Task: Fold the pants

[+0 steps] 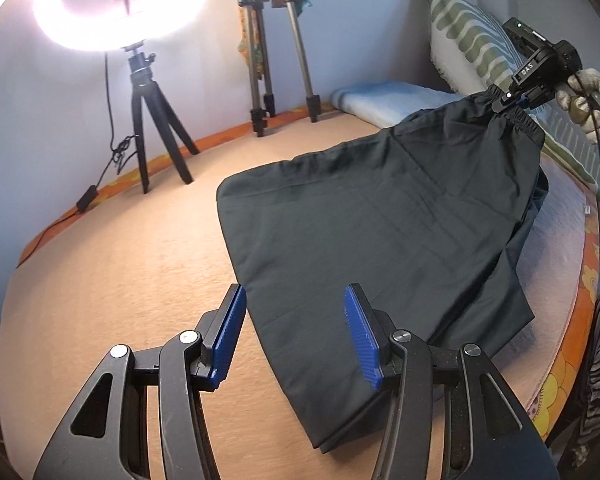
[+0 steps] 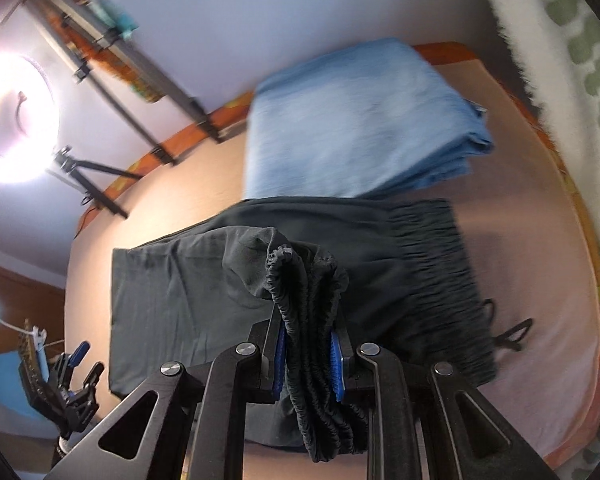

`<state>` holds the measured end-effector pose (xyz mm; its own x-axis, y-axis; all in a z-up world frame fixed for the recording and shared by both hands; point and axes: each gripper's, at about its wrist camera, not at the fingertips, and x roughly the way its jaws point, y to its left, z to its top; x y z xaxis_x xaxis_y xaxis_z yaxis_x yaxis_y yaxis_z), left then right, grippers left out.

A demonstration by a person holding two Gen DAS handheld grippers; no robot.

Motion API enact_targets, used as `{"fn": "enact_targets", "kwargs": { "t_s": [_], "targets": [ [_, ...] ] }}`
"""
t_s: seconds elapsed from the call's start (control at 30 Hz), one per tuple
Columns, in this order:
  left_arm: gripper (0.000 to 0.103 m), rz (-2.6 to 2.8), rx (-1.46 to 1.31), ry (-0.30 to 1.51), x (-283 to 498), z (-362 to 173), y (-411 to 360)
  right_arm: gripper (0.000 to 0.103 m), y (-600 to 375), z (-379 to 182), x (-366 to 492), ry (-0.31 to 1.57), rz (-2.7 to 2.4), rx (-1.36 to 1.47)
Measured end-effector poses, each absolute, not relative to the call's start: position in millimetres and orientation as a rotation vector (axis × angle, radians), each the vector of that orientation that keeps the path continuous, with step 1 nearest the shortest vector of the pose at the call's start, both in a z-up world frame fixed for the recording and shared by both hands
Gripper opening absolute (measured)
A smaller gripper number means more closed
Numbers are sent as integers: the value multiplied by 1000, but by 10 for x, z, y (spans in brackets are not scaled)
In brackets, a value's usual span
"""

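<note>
Dark grey-black fabric pants [image 1: 380, 232] lie partly folded on a peach-coloured bed surface [image 1: 120, 280], their legs spread flat toward the near side. The right gripper [image 2: 309, 356], black with blue ribbed pads, is clamped narrowly on the bunched elastic waistband [image 2: 312, 320] and holds it lifted above the flat cloth; a gloved hand [image 1: 596, 108] grips its handle at the far right. The left gripper [image 1: 294, 336] hovers half-spread and empty over the near hem. A folded light-blue cloth [image 2: 360, 120] rests beyond the pants; a glowing ring light [image 1: 128, 4] on a black tripod [image 1: 156, 128] stands far left.
</note>
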<state>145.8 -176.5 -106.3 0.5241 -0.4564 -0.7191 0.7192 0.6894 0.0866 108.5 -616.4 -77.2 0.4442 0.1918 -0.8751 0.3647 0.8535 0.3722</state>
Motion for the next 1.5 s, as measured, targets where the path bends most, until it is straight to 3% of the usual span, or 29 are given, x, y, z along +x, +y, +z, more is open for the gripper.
{"fn": "enact_targets", "kwargs": {
  "t_s": [0.67, 0.8, 0.93, 1.2, 1.5],
  "targets": [
    [50, -667, 260, 890, 1609, -1231, -1578, 18, -6265, -1177, 1303, 1169, -242, 391],
    [50, -674, 261, 920, 1580, -1313, -1613, 43, -6175, -982, 1244, 1133, -289, 293],
    [50, -683, 224, 952, 1581, -1386, -1615, 54, -5962, -619, 1120, 1045, -248, 276],
    [50, -670, 137, 980, 1580, -1457, -1564, 62, -4914, -165, 1262, 971, -4, 204],
    [50, -668, 33, 996, 1577, -1475, -1487, 63, -3516, -438, 1879, 1069, 251, 148]
  ]
}}
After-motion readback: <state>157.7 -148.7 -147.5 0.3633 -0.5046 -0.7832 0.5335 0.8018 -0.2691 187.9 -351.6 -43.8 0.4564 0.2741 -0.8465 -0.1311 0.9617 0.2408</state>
